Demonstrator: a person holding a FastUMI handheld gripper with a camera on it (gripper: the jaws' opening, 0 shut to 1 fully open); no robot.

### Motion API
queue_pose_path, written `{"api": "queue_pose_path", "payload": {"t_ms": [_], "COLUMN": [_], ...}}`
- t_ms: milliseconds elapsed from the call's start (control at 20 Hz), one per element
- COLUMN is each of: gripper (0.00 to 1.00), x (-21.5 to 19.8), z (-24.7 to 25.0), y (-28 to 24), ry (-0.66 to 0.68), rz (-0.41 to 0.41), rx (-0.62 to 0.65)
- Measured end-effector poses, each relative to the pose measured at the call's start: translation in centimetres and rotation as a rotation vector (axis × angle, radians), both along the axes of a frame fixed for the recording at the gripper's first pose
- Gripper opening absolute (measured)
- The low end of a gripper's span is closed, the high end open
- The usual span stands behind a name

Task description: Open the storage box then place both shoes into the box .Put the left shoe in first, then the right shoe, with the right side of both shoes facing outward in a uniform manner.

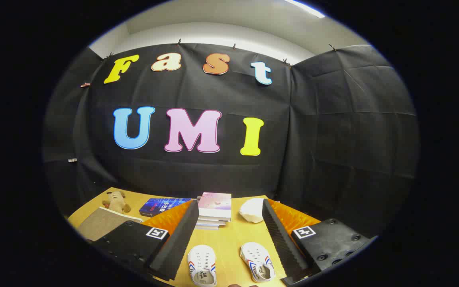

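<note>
Two small white shoes with red and blue side stripes lie on the wooden table (229, 239), toes pointing away from me. One shoe (202, 265) is on the left and the other shoe (258, 266) on the right, side by side with a gap between them. My gripper (229, 249) is open above the table, its two fingers spread wide with both shoes lying between them. The left finger (177, 239) and the right finger (283, 243) touch nothing.
Beyond the fingers a stack of books (213, 209) sits mid-table, with a white rounded object (252, 210) to its right and a blue book (161, 206) to its left. A brown plush toy (116, 202) and a grey board (104, 223) lie at the far left.
</note>
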State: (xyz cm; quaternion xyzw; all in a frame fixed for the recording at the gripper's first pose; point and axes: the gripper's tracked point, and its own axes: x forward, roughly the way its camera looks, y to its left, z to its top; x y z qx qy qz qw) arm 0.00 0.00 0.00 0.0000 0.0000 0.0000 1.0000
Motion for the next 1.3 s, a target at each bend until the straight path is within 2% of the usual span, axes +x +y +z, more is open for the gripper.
{"api": "queue_pose_path", "payload": {"t_ms": [950, 1150, 1300], "gripper": [0.98, 0.97, 0.98], "x": [0.3, 1.0, 1.7], "z": [-0.2, -1.3, -3.6], "y": [2.5, 2.6, 3.4], "ry": [0.011, 0.050, 0.136], "rz": [0.061, 0.098, 0.176], "rx": [0.019, 0.035, 0.083]}}
